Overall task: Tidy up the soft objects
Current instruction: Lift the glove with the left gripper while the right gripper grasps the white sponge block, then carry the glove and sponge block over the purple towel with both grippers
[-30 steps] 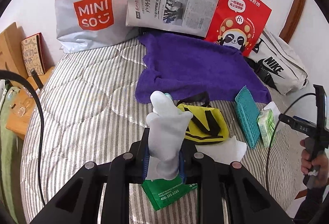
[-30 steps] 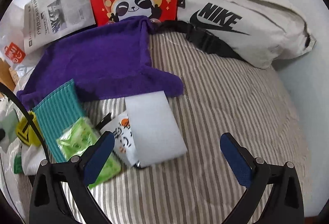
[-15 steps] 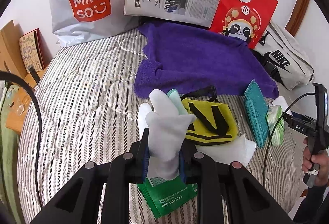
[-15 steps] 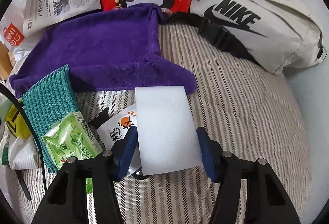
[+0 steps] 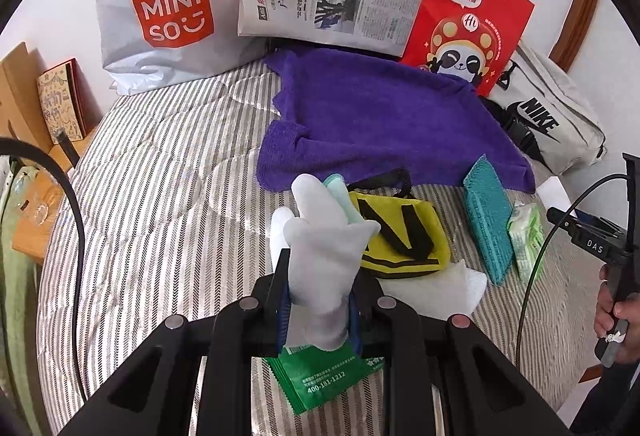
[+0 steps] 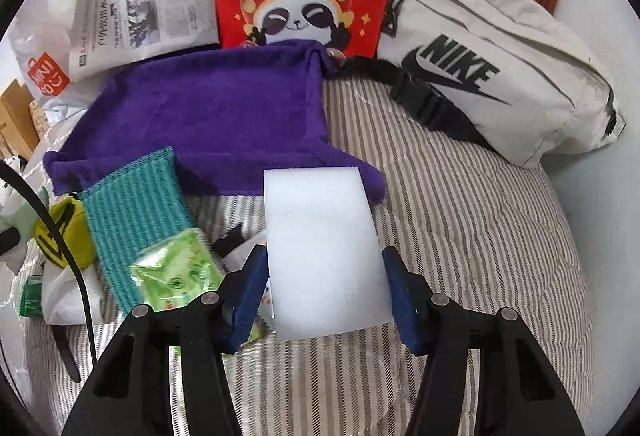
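Left claw: clamped on the lower end of a pale grey glove, which stands upright above the bed; judged lifted so it can be sorted.
Right claw: closed on both long edges of a white sponge, held flat and clear of the wipes packet, probably to keep it undeformed.
Pose: both claws point toward the purple towel; a hand grips the right handle low.
Remaining clutter: yellow pouch and teal cloth lie near the towel's front edge.
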{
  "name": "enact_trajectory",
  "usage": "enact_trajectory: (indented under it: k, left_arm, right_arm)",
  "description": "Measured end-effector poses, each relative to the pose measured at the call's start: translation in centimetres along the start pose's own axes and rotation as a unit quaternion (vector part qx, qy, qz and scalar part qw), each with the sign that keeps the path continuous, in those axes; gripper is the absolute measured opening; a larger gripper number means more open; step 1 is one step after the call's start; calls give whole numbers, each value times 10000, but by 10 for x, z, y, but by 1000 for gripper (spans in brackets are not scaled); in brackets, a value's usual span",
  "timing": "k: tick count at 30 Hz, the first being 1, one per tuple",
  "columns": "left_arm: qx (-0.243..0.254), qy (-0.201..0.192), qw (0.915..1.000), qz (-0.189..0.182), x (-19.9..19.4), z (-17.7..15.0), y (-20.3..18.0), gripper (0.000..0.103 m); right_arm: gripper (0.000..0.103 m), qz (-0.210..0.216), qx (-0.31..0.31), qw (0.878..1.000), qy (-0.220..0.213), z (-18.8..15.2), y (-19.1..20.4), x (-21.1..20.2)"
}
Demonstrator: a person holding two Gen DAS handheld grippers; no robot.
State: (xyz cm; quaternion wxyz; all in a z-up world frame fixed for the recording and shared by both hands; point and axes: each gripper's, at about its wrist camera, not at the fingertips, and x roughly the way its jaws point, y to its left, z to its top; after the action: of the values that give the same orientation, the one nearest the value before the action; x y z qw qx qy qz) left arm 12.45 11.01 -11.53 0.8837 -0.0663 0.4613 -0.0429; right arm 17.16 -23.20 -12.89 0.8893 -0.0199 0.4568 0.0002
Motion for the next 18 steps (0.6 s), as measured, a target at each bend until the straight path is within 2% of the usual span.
enact_trajectory:
  k: [18]
  left_arm:
    - [-81,-429,9986,-281,-41,8,5,22]
  right_arm:
    - [56,323,-76,9991,-277,1,21,-32]
